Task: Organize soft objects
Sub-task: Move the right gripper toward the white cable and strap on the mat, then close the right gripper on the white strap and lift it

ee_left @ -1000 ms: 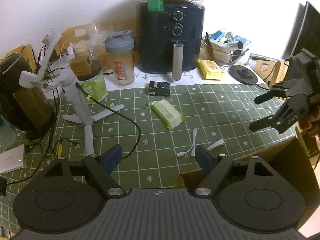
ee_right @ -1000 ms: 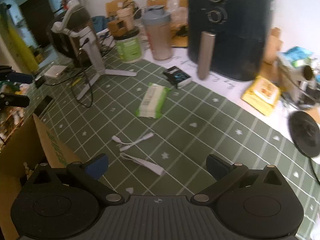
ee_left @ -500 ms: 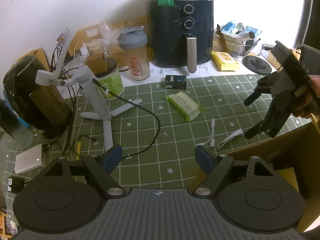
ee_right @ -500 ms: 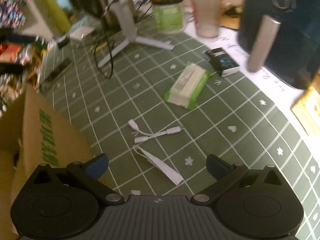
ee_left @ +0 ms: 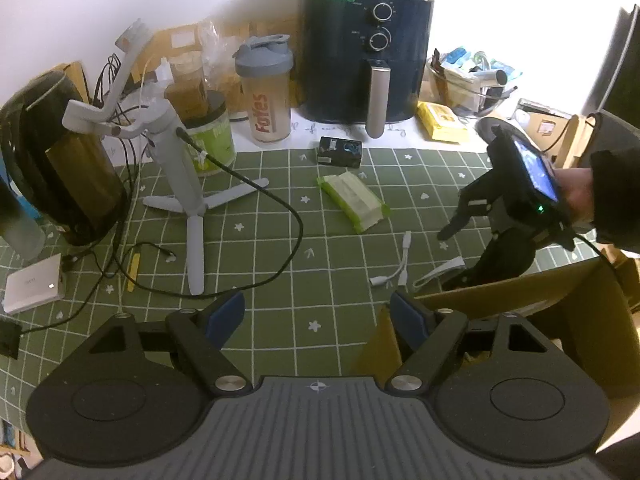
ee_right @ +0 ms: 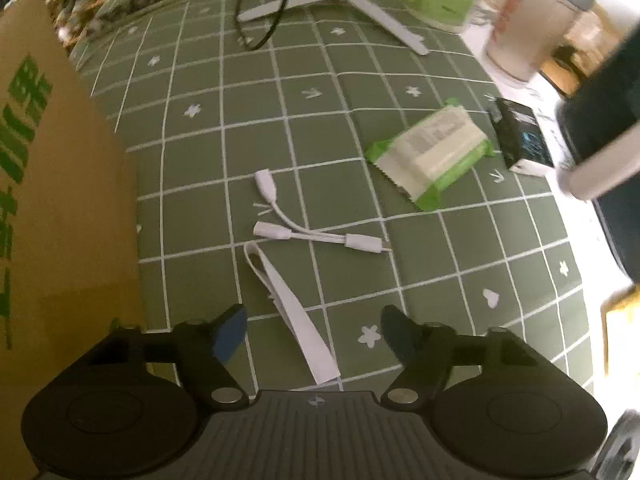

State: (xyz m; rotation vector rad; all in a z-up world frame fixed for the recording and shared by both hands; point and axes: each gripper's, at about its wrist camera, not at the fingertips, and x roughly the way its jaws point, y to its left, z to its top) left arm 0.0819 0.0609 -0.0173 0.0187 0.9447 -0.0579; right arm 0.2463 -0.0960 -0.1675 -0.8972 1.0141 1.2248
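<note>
From the left wrist camera, the left gripper [ee_left: 318, 316] hangs over a green mat [ee_left: 280, 216] with white lines. Its jaws are spread wide and nothing is between them. A cardboard box [ee_left: 520, 300] sits just under its right finger. A white strap [ee_left: 440, 270] lies on the mat near the box, beside a small white cable [ee_left: 396, 268]. A green pack of wipes [ee_left: 354, 200] lies farther back, in front of a dark air fryer [ee_left: 368, 60]. The right gripper [ee_left: 460, 256] is held by a hand [ee_left: 576, 192] and points down over the strap.

From the right wrist camera, the right gripper [ee_right: 314, 332] is right above the white strap [ee_right: 290, 312]. Its jaws are closing, with the strap lying between them, but the pads do not press it. The white cable [ee_right: 316, 234] lies just past the strap. The pack of wipes [ee_right: 434, 156] is farther off, and the cardboard box [ee_right: 60, 200] stands on the left.
</note>
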